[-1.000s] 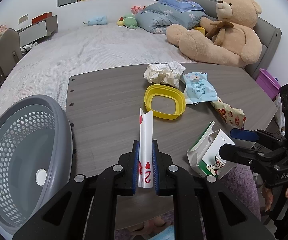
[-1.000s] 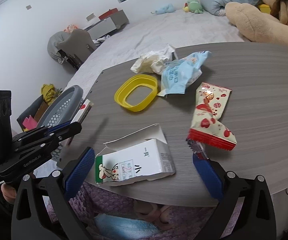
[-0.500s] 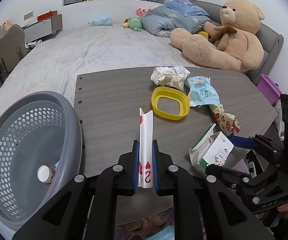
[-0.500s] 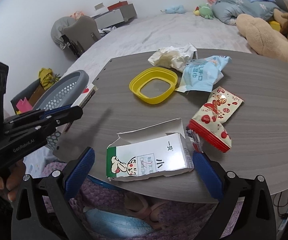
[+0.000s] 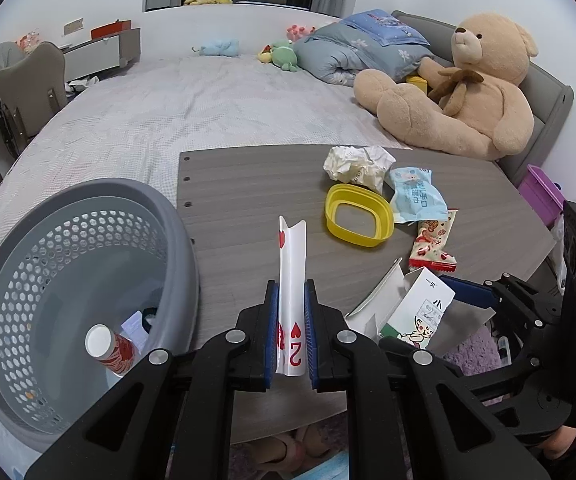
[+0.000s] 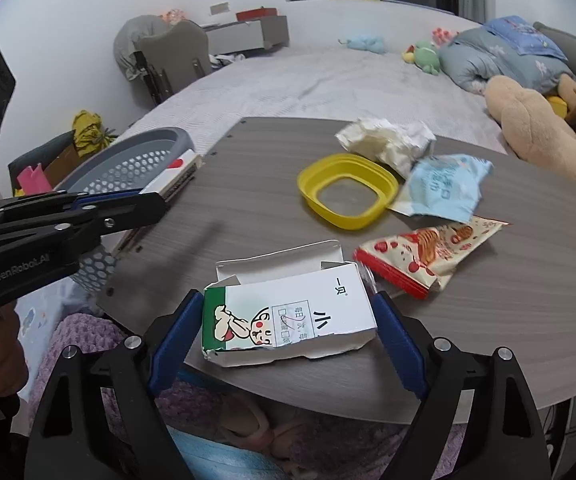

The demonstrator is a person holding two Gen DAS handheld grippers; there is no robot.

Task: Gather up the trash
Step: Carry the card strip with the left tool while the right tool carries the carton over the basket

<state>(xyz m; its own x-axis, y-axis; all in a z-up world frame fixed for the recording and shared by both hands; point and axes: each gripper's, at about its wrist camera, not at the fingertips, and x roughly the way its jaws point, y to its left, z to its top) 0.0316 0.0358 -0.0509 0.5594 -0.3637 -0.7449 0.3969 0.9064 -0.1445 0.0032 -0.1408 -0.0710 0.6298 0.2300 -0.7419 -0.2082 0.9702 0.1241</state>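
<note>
Meanwhile, the left hand-held gripper [image 5: 291,320] pinched a bent playing card [image 5: 292,264] upright between its blue pads, just beside the grey basket [image 5: 168,216] at the tabletop [image 5: 248,184] edge. The right hand-held gripper [image 6: 288,324] stood spread around the torn white carton [image 6: 291,312], which lay near the tabletop's front edge.

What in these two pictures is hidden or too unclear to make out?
- Basket contents, left view: its wall hides all but a red cup and some paper.
- Card, left view: the left gripper covers its lower sides, so only a 2 and hearts show.
- Carton, right view: its print is too small to read, and whether the right gripper touches it is unclear.
</note>
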